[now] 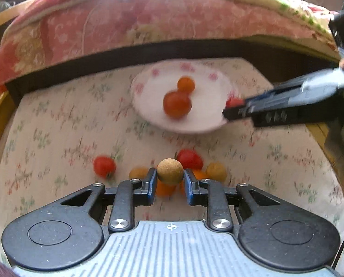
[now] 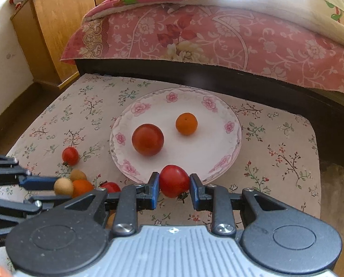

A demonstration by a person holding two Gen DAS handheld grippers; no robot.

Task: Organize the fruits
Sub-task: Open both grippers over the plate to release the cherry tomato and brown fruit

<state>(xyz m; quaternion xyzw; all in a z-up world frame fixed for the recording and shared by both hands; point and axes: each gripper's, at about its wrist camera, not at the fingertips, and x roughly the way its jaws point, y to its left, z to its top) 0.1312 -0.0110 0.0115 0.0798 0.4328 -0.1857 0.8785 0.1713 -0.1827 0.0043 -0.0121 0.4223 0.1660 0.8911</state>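
A white plate [image 2: 234, 143] with pink flowers sits mid-table; a big red tomato [image 2: 147, 139] and a small orange [image 2: 186, 124] lie on it. My right gripper [image 2: 174, 185] is shut on a red tomato [image 2: 173, 180] at the plate's near rim. My left gripper [image 1: 169, 181] is shut on a tan round fruit [image 1: 170, 171], lifted just above a cluster of loose fruit: a red one [image 1: 189, 158], a tan one [image 1: 216, 171] and orange ones [image 1: 164, 188]. A lone red tomato [image 1: 104, 165] lies to the left. The right gripper [image 1: 235, 110] reaches over the plate [image 1: 149, 97] from the right.
The table wears a floral cloth [image 2: 276, 157]. Behind it runs a bed with a pink floral quilt [image 2: 218, 37] and a dark frame. A wooden cabinet [image 2: 56, 30] stands at the back left. The table's right edge drops to the floor.
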